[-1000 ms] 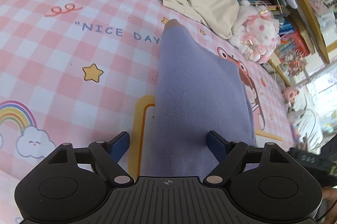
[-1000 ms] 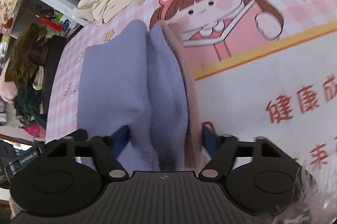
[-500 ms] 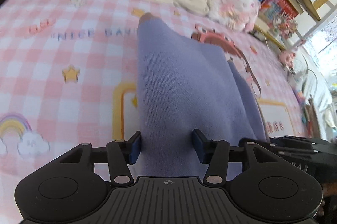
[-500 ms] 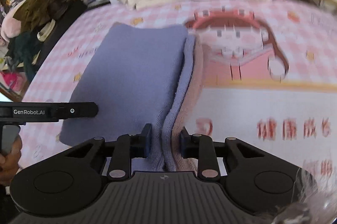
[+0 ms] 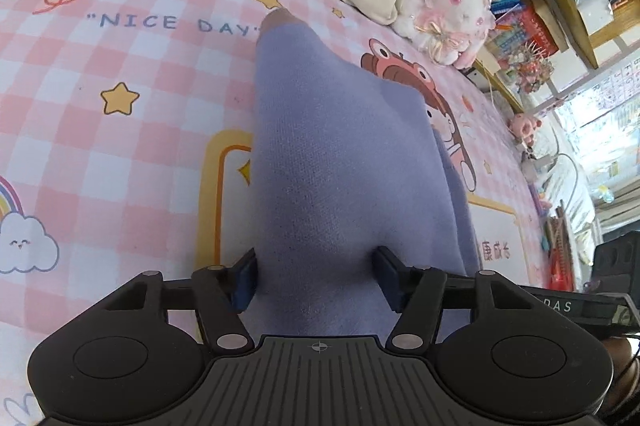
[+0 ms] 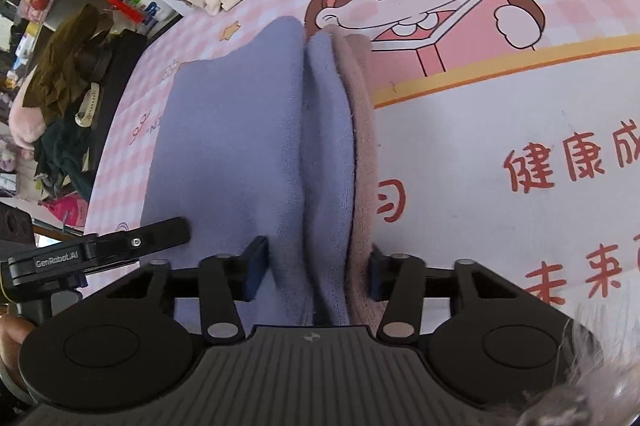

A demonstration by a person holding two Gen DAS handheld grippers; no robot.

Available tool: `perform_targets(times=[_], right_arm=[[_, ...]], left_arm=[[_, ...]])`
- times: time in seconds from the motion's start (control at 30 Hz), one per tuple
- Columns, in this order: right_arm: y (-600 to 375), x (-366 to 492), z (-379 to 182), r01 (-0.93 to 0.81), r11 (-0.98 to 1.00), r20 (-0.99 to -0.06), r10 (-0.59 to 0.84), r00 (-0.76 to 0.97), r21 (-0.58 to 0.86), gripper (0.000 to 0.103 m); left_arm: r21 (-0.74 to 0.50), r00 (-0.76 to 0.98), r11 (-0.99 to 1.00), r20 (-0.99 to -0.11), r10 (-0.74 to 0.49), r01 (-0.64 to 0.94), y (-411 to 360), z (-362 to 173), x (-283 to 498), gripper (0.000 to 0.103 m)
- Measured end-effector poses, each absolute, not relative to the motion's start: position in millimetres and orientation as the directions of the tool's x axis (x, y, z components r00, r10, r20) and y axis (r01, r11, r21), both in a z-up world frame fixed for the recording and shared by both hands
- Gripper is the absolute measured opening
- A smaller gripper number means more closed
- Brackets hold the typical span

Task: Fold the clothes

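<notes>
Since a second ago both tongs, left (image 5: 314, 276) and right (image 6: 316, 266), have been clamped narrower, then eased slightly, on the purple garment (image 5: 340, 166), bunched on the bed (image 5: 120, 146), so a fold seems underway.

Both grippers (left gripper (image 5: 316, 278), right gripper (image 6: 316, 268)) are black ribbed plastic, blue-padded jaws, silver pivot screws.

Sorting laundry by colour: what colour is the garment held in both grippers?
Lavender purple garment, with a dusty pink inner layer at its edge; the right wrist view shows it best.
</notes>
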State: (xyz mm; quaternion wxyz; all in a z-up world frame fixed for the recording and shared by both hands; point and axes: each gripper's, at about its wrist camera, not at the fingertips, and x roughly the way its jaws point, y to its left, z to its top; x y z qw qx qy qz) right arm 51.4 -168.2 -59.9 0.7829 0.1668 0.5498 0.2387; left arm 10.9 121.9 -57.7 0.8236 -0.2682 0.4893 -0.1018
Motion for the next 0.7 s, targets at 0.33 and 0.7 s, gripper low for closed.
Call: perform_targets(times=[0.33,0.7], right_arm=[[-151,21,-23,-0.391,0.849,-0.736,0.511,0.444,0.354,0.026],[-159,28,-31,-0.341,0.862,-0.796,0.489,0.357,0.376,0.042]], left_arm=[[-0.431,0.607,0.902,-0.715,-0.347,0.008,103,-25,-5,0.043],[-0.464,0.543,0.886,-0.746,-0.386,-0.007,106,-36,-3,0.049]])
